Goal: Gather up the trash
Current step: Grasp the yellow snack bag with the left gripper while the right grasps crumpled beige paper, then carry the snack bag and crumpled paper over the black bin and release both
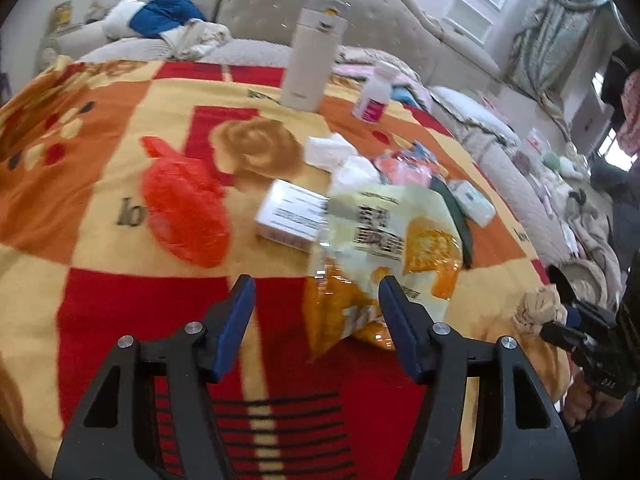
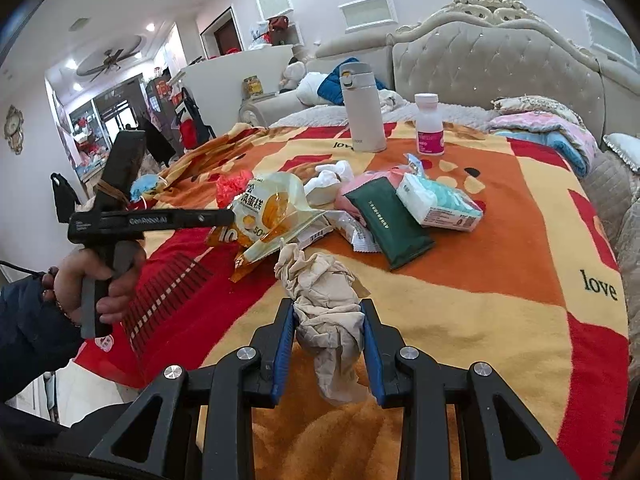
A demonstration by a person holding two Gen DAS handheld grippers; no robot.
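On the bed covered by a red, orange and yellow patterned blanket (image 2: 500,280), the crumpled red plastic bag (image 1: 184,208) lies farthest left, well apart from the left hand-held gripper (image 1: 316,296), whose blue-padded fingers (image 1: 236,316) stand wide apart with nothing between them. Just right of the bag sits a white rectangular cardboard box (image 1: 290,216), and against it lies the yellow and white crinkled plastic snack wrapper (image 1: 384,256), its near end lying between the spread fingers, nearer the right one; whether it touches that finger cannot be told. In the right wrist view the person's left hand (image 2: 96,284) grips the tool's handle, holding it level and pointing rightward at the wrapper. Behind the wrapper are crumpled white tissues (image 2: 328,178), a dark green flat packet (image 2: 388,224) and a white and teal tissue pack (image 2: 436,204); farther back stand a tall cream insulated flask (image 2: 362,108) and a white pill bottle with a pink label (image 2: 429,126), both upright. The right hand-held gripper (image 2: 328,334) is clamped on a crumpled beige paper wad (image 2: 326,304), held near the blanket's front edge, right of the wrapper. To the right of the clutter, the blanket is bare up to the bed's right side, where a pink and blue folded quilt (image 2: 540,130) lies before the tufted beige headboard (image 2: 492,64).
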